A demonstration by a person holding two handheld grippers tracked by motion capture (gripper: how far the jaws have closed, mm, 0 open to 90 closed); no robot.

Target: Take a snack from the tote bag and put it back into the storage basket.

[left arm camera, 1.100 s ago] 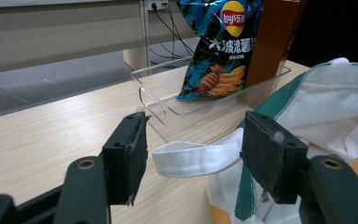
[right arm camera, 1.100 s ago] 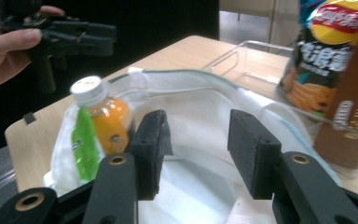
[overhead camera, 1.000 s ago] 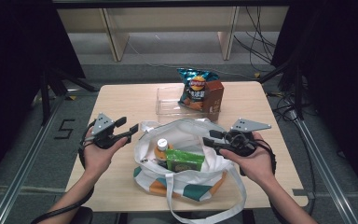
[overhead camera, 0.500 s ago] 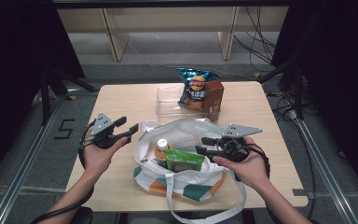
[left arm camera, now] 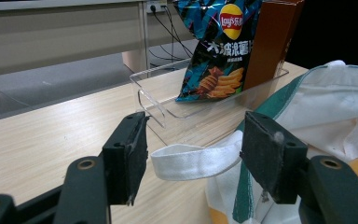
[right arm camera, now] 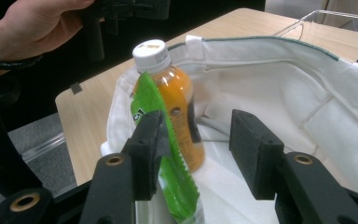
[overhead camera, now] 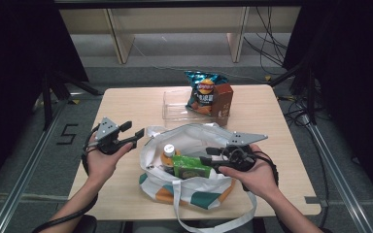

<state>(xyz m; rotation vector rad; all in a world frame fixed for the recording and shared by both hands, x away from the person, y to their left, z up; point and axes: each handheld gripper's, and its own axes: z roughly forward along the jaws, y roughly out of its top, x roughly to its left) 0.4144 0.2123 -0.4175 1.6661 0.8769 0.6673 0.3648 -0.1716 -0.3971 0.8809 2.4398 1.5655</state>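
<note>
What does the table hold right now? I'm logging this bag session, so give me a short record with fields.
bag: white tote bag open at the table's near middle
in bag: orange juice bottle, upright; green packet beside it
tray: clear tray behind the bag, holding a chip bag and a brown box
left gripper: open, beside the bag's strap
right gripper: open, over the bag's mouth
</note>
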